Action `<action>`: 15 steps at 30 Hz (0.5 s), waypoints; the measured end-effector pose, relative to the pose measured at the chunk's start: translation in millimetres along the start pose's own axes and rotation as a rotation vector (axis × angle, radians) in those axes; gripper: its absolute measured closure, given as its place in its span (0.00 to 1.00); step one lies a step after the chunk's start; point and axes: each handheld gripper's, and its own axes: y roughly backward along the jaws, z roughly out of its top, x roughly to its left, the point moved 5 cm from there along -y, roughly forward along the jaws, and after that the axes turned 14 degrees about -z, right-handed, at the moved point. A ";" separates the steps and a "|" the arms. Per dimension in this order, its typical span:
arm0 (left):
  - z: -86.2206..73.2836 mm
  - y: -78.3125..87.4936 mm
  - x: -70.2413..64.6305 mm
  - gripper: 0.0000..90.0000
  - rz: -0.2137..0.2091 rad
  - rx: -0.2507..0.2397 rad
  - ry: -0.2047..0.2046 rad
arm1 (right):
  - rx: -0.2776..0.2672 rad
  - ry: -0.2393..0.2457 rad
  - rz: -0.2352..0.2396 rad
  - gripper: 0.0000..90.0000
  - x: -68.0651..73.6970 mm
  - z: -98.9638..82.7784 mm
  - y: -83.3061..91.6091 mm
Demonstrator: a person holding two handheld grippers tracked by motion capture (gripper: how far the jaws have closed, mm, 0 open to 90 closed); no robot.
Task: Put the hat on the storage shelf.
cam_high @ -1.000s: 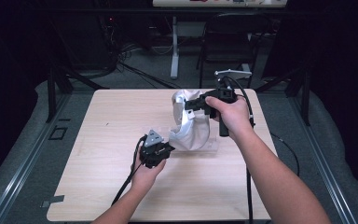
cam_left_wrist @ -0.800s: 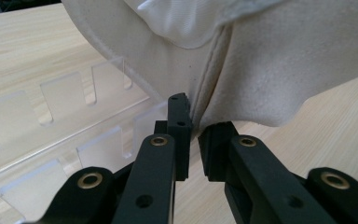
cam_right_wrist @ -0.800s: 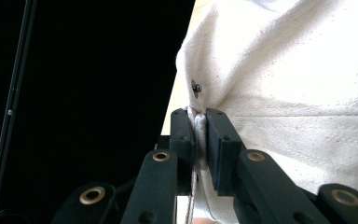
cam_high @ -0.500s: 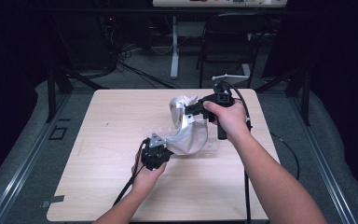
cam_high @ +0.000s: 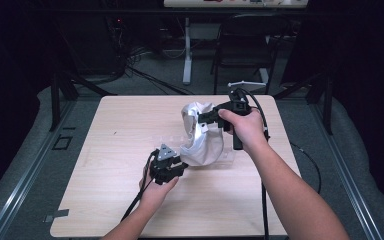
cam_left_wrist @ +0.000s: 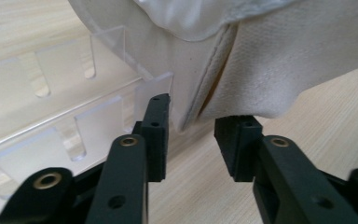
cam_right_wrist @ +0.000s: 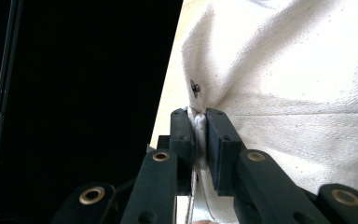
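A white cloth bag [cam_high: 203, 136] hangs bunched over the table's middle, its lower end on the wood. My right gripper [cam_high: 201, 120] is shut on a fold at its upper edge; in the right gripper view the pads [cam_right_wrist: 220, 140] pinch the cloth [cam_right_wrist: 298, 79] near a small metal snap [cam_right_wrist: 195, 87]. My left gripper [cam_high: 178, 168] sits low at the bag's bottom left. Its jaws have just been opening, and in the left gripper view it [cam_left_wrist: 198, 126] stands open, with the cloth's hem [cam_left_wrist: 284, 70] just past the tips and untouched.
A clear acrylic rack [cam_left_wrist: 65, 116] with slotted walls lies flat under and beside the bag [cam_high: 228, 159]. The wooden table [cam_high: 120, 130] has bare room to the left and front. Black cables trail from both grippers. A chair [cam_high: 245, 45] stands beyond the far edge.
The left jaws have opened and let go of the bag's lower edge. The bag now hangs more bunched from the right gripper, which has barely moved.
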 end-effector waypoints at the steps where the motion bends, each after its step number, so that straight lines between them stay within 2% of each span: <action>1: 0.0 2.5 0.0 0.70 -0.002 0.002 -0.002 | -0.001 0.000 -0.001 0.91 -0.2 0.0 0.2; 7: -7.8 15.0 -1.7 0.60 -0.009 0.020 -0.005 | -0.009 -0.005 -0.007 0.91 -1.8 -0.7 -0.2; 10: -19.4 28.7 -0.8 0.57 -0.018 0.038 0.004 | -0.010 -0.007 -0.003 0.90 -3.4 -1.2 -0.1; 15: -29.9 45.3 2.2 0.55 -0.006 0.042 0.018 | -0.014 0.001 -0.013 0.90 -3.7 -2.5 1.2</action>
